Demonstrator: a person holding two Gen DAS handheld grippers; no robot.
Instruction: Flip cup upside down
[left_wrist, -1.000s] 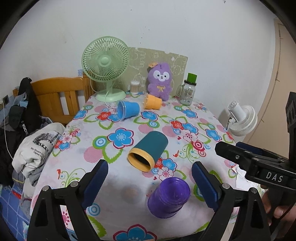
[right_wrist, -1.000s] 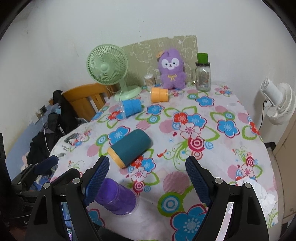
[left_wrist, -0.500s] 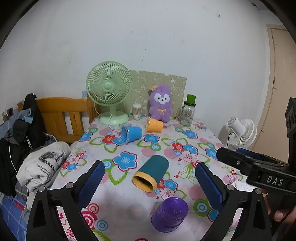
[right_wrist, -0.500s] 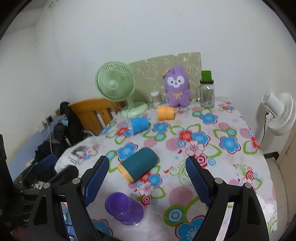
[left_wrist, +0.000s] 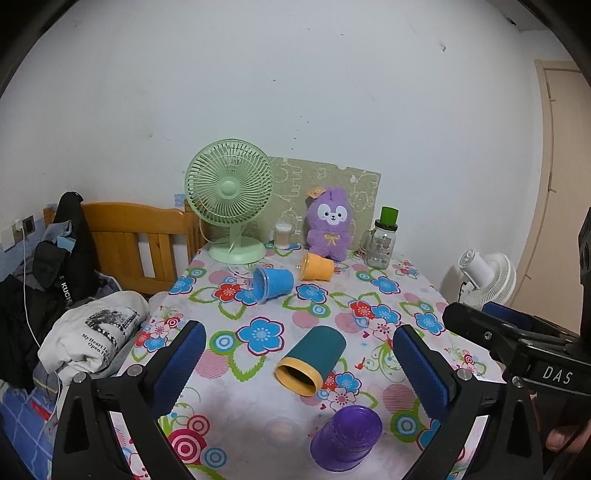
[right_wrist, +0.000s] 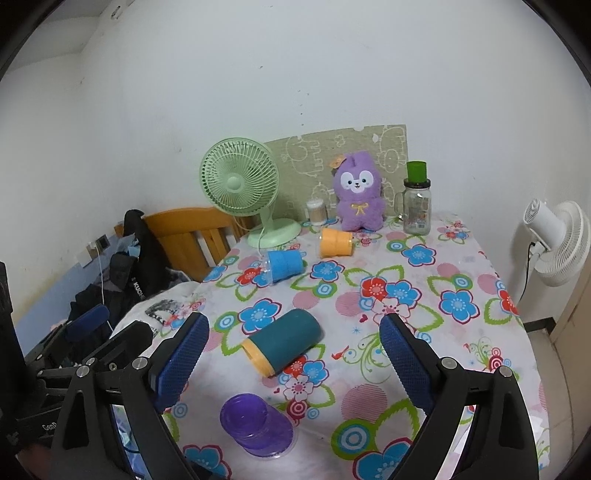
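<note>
Both tools hover above the near edge of the flower-patterned tabletop (left_wrist: 258, 413). The left hand-held gripper (left_wrist: 299, 363) is spread wide, blue pads holding nothing; the right hand-held gripper (right_wrist: 293, 356) is equally wide and empty. Just ahead between the left one's fingers lies the dark teal plastic cup with a yellow rim (left_wrist: 312, 360) on its side, mouth toward the camera. Nearer, just beside it, the translucent purple plastic cup (left_wrist: 345, 437) stands upside down on the cloth. Farther ahead, a blue cup (left_wrist: 272, 283) and an orange cup (left_wrist: 317, 266) lie tipped over.

A plain white wall (left_wrist: 295, 92) backs the floral-clothed table (right_wrist: 461, 266), with a wooden headboard (left_wrist: 136, 240) alongside.
</note>
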